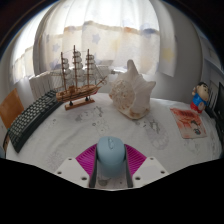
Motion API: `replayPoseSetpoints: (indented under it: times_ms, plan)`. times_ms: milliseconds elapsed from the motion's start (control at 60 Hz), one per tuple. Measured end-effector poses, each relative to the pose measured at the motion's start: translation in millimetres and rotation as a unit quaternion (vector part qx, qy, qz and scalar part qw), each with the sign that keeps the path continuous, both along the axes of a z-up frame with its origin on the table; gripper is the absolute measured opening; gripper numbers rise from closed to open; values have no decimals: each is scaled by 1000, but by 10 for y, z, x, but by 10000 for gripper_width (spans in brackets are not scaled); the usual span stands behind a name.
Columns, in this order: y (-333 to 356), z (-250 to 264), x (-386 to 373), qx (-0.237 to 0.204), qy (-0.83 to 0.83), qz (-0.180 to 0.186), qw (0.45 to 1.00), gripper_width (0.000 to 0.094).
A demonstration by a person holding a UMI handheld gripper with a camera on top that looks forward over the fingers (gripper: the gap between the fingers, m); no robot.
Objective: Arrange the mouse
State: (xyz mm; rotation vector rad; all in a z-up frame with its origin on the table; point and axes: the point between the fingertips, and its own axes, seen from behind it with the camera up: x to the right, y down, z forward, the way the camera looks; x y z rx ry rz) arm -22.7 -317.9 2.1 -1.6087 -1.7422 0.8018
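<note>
A light blue computer mouse [110, 156] is held between the two fingers of my gripper [111, 165], its front end pointing away over the white patterned table [95, 125]. The magenta pads [86, 158] press against both of its sides. The mouse is lifted a little above the table, near the table's front edge. A black keyboard [31, 119] lies at the left, angled away from me.
A wooden model ship [77, 83] stands behind the keyboard. A large white conch shell [130, 92] sits at the middle back. A small toy figure [203, 97] and a pink card [187, 120] are at the right. A curtained window is behind.
</note>
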Motion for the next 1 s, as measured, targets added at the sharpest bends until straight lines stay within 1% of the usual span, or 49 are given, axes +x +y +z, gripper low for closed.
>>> replayPoseSetpoints:
  times_ms: [67, 183, 233, 283, 383, 517, 600, 683, 783, 850, 900, 917, 933, 983, 1000]
  plan:
    - [97, 209, -19, 2, 6, 1, 1000, 411]
    - [430, 857, -122, -23, 37, -2, 999, 407]
    - [725, 1139, -206, -26, 53, -9, 998, 408]
    - [1112, 1369, -317, -19, 65, -21, 998, 408]
    - [1997, 1578, -585, -3, 78, -46, 996, 407]
    - [3172, 1317, -927, 12, 69, -74, 995, 407]
    - [3718, 953, -1093, 19, 59, -82, 995, 406]
    - [3960, 499, -1198, 5, 33, -76, 997, 406]
    - [4095, 49, -1246, 6, 4, -64, 998, 415]
    - [4108, -161, -1233, 2, -16, -57, 998, 471]
    - [4101, -153, -1251, 7, -12, -50, 999, 529]
    - [4112, -153, -1247, 11, -14, -50, 999, 570]
    - [4123, -153, -1235, 14, -18, -50, 998, 632]
    - [4123, -112, -1176, 16, -31, -51, 998, 867]
    - [4118, -80, -1145, 14, -35, -52, 998, 851]
